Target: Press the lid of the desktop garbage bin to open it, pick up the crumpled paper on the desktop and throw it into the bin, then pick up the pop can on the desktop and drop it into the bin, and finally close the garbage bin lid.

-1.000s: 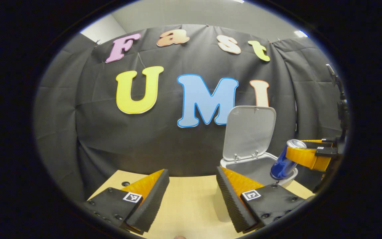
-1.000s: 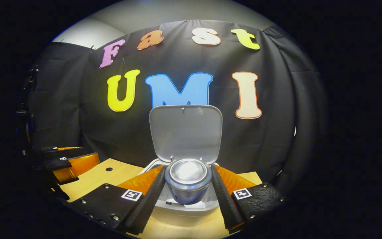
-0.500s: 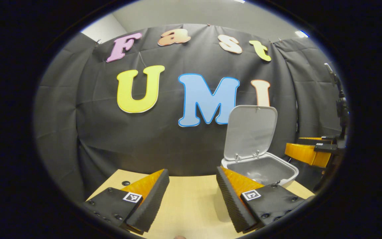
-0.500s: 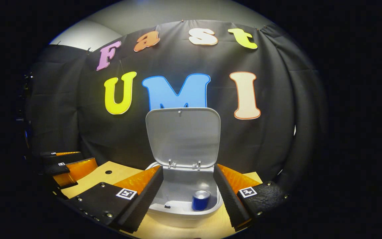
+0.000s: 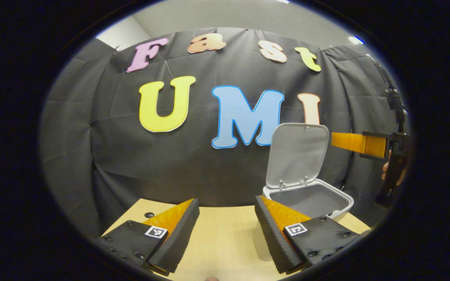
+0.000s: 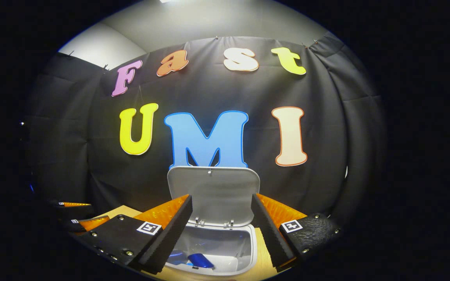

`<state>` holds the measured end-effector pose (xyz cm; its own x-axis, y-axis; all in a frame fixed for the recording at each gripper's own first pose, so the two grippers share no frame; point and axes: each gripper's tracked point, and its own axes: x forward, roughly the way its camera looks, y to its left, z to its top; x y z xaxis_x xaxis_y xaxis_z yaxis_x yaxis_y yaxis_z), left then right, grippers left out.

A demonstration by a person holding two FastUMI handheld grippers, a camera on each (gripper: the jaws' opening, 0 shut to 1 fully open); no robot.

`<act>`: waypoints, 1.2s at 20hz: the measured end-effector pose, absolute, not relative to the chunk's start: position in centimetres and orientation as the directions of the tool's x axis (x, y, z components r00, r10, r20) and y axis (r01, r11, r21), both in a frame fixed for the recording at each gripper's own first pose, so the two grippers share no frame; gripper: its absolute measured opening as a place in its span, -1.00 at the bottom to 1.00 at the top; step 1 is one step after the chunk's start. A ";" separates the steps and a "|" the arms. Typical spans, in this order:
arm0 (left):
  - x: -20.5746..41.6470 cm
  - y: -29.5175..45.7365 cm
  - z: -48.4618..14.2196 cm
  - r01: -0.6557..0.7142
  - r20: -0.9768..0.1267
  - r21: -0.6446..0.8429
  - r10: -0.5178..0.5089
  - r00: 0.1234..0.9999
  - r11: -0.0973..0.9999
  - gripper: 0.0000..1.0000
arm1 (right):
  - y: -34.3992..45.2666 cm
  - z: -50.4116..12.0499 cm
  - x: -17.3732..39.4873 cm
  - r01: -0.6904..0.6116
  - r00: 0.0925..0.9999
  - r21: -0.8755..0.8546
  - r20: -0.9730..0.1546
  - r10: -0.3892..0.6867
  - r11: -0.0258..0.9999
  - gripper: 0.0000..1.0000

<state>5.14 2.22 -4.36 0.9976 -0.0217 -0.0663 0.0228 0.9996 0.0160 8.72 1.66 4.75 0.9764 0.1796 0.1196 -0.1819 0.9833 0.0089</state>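
Both jaws stand wide apart and hold nothing. Right gripper (image 6: 222,226) hangs above the open bin (image 6: 225,249), whose lid (image 6: 214,191) stands upright against the black cloth (image 6: 326,156). Inside the bin lies the blue can (image 6: 200,260), on its side. Left gripper (image 5: 227,230) hovers over the wooden table (image 5: 225,234), just beside the bin.
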 end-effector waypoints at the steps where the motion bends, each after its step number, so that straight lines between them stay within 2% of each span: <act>1: 5.2 2.3 -4.4 0.022 -0.067 0.017 -0.021 0.998 1.000 0.87 | 1.7 5.3 9.0 -0.183 0.975 0.015 0.132 0.179 0.983 0.92; 8: 5.9 2.8 -4.7 0.012 -0.076 0.022 -0.010 0.997 1.000 0.90 | 1.9 7.9 10.9 -0.163 0.965 0.044 0.216 0.150 0.986 0.91; 16: 6.9 3.5 -5.6 0.000 -0.096 0.018 0.002 0.995 1.000 0.90 | 1.6 11.0 12.8 -0.101 0.926 0.010 0.366 0.090 0.995 0.91; 24: 8.1 3.9 -6.9 -0.003 -0.127 0.006 0.004 0.992 1.000 0.92 | 2.4 10.5 17.1 -0.084 0.950 -0.010 0.301 0.083 0.996 0.91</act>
